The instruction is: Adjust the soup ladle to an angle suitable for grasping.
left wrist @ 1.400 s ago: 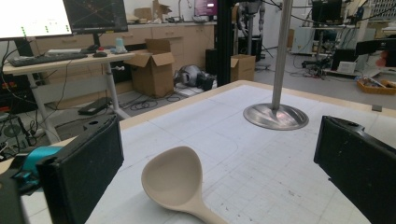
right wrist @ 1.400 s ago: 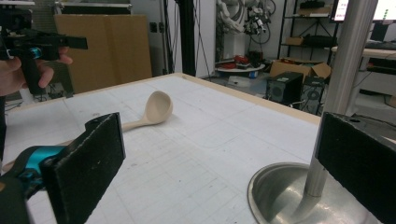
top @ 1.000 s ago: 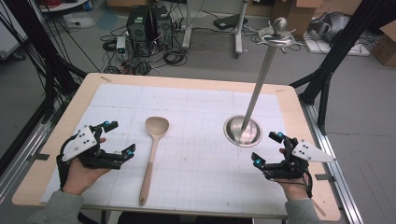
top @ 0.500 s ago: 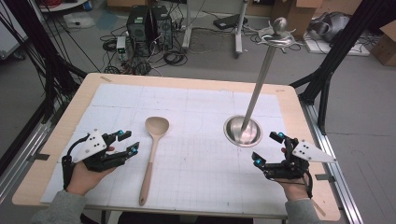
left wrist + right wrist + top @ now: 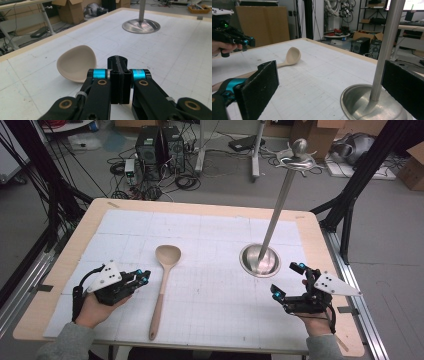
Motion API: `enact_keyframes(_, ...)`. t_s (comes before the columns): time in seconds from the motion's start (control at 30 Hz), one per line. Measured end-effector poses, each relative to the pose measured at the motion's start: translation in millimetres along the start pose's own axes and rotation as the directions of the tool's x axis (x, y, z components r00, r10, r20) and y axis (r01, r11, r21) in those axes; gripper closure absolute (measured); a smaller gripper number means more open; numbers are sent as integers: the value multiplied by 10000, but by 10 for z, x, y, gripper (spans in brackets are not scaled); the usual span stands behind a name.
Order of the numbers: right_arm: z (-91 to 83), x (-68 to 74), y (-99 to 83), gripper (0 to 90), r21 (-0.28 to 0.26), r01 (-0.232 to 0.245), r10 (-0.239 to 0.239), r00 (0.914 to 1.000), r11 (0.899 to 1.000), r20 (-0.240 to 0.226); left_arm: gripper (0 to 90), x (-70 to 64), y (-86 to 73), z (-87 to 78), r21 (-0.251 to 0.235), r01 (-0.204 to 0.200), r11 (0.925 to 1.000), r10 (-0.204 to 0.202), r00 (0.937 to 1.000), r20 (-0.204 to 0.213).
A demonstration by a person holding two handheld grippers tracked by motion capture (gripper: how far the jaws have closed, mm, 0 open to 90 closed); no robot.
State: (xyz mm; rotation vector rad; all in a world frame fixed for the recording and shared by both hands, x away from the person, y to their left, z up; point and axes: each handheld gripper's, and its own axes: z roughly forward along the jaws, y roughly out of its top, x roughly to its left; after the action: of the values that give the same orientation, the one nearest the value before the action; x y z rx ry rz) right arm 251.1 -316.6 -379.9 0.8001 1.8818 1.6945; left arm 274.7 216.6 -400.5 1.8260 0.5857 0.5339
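Since the earlier frames my left gripper (image 5: 141,279) has slid rightward across the mat toward the wooden spoon (image 5: 164,283); its jaws, apart a second ago, are now pressed together on nothing; my right gripper (image 5: 288,281) has kept its place.

Item, left gripper: fingertips just beside the spoon's handle, not touching it; in the left gripper view the closed fingers (image 5: 119,75) point past the spoon's bowl (image 5: 76,63), which lies ahead and to their left, with the stand's base (image 5: 141,25) far beyond them.

Item, right gripper: jaws wide apart, empty; in the right gripper view the two pads (image 5: 261,83) frame the metal stand (image 5: 384,47), whose pole rises just inside the right-hand pad; the round base (image 5: 259,260) sits just ahead of the fingertips.

Item, spoon: flat on the white gridded mat (image 5: 210,235), bowl away from me, handle toward me; well apart from the right gripper's fingers.
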Motion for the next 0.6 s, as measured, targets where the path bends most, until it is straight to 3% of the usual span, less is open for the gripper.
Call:
enact_keyframes(0.37, 1, 4, -2, 1, 32, -31, 31, 10000, 10000, 39, 896, 24, -143, 77, 728, 55, 9973, -66, 9999, 149)
enact_keyframes(0.47, 9, 3, -4, 1, 59, 97, -97, 10000, 9999, 22, 896, 32, -197, 125, 1296, 137, 9915, -176, 9994, 291)
enact_keyframes(0.6, 8, 4, -5, 1, 44, 55, -56, 10000, 10000, 30, 896, 34, -224, 148, 1530, 121, 9882, -187, 9989, 423)
